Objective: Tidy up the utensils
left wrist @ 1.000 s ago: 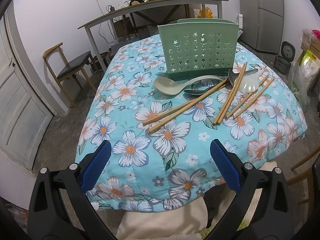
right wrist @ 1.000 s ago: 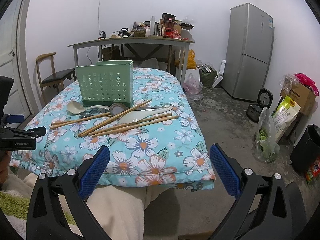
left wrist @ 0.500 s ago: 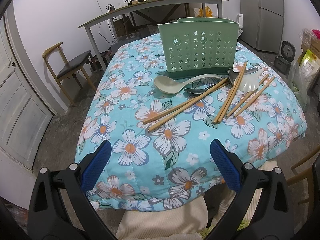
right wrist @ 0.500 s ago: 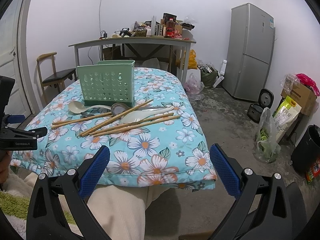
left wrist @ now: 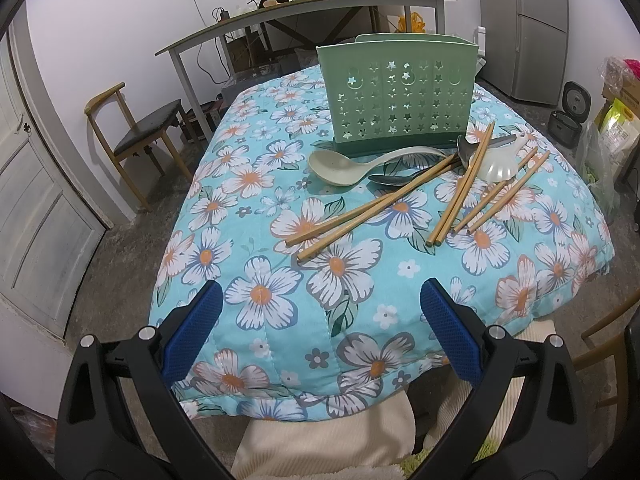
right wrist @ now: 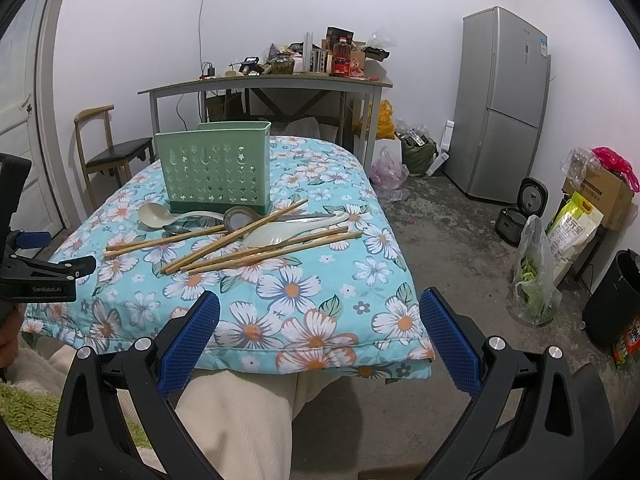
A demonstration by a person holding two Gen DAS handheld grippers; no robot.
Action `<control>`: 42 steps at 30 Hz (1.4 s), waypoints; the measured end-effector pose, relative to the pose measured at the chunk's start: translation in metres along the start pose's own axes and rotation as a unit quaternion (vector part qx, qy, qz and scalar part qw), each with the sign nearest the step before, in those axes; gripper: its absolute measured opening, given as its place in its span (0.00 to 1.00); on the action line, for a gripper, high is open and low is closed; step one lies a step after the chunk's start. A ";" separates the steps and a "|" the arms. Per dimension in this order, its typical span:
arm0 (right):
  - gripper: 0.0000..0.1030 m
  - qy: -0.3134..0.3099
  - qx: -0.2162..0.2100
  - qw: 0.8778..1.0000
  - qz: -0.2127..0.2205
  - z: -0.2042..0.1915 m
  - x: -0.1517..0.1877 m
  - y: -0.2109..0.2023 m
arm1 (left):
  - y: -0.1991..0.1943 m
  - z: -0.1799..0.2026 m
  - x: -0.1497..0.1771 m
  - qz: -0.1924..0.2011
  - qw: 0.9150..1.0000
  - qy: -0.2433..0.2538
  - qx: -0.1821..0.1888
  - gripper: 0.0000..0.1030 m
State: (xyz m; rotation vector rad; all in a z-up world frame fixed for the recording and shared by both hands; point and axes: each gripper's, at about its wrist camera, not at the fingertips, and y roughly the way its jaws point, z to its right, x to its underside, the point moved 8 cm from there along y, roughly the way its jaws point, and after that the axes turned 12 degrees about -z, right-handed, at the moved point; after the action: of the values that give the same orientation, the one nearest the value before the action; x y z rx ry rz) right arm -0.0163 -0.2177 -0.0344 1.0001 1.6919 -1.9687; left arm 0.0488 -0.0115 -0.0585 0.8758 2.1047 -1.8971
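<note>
A green perforated utensil holder (left wrist: 398, 96) (right wrist: 214, 168) stands upright on a table under a floral blue cloth (left wrist: 280, 280) (right wrist: 320, 292). In front of it lie several wooden chopsticks (left wrist: 372, 210) (right wrist: 240, 236), a beige ladle (left wrist: 340, 164) (right wrist: 154, 214), a white soup spoon (left wrist: 500, 166) (right wrist: 280, 234) and metal spoons (left wrist: 390, 179) (right wrist: 236, 216), loosely piled. My left gripper (left wrist: 318, 336) hovers open over the near table edge, short of the chopsticks. My right gripper (right wrist: 318, 338) is open at the near right corner. The left gripper's body (right wrist: 36, 272) shows at the right view's left edge.
A wooden chair (left wrist: 136, 132) stands left of the table, a cluttered grey desk (right wrist: 264, 80) behind it, a fridge (right wrist: 504, 108) at the right. Bags, a rice cooker (right wrist: 524, 212) and a black bin (right wrist: 616, 300) sit on the floor at right. A person's cream-clad legs (right wrist: 240, 420) are below.
Both grippers have crept slightly closer to the table; the utensils lie unmoved and both grippers stay open.
</note>
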 end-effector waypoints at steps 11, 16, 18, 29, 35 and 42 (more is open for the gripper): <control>0.95 0.001 -0.002 1.000 0.000 -0.002 -0.001 0.000 | 0.001 -0.001 0.000 -0.002 1.000 0.000 0.000 0.93; 0.95 0.002 -0.006 1.000 -0.003 -0.005 -0.002 0.001 | 0.009 -0.003 0.004 -0.008 1.000 -0.004 0.006 0.93; 0.95 0.004 -0.010 1.000 -0.006 -0.009 -0.005 0.005 | 0.013 -0.005 0.004 -0.012 1.000 -0.004 0.009 0.93; 0.95 -0.010 -0.039 0.996 -0.083 -0.060 -0.033 0.069 | 0.068 -0.011 -0.016 -0.028 0.998 0.051 0.026 0.93; 0.95 -0.021 -0.053 0.986 -0.157 -0.102 -0.040 0.125 | 0.100 -0.004 -0.020 -0.029 0.992 0.102 0.061 0.93; 0.95 -0.022 -0.034 0.973 -0.229 -0.124 -0.027 0.172 | 0.115 -0.010 -0.028 -0.037 0.986 0.104 0.125 0.93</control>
State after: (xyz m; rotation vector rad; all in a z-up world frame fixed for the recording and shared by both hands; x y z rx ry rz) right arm 0.1529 -0.1409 -0.1407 0.5689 2.0924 -2.1630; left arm 0.1345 -0.0089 -0.1403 1.1071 2.0638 -2.2337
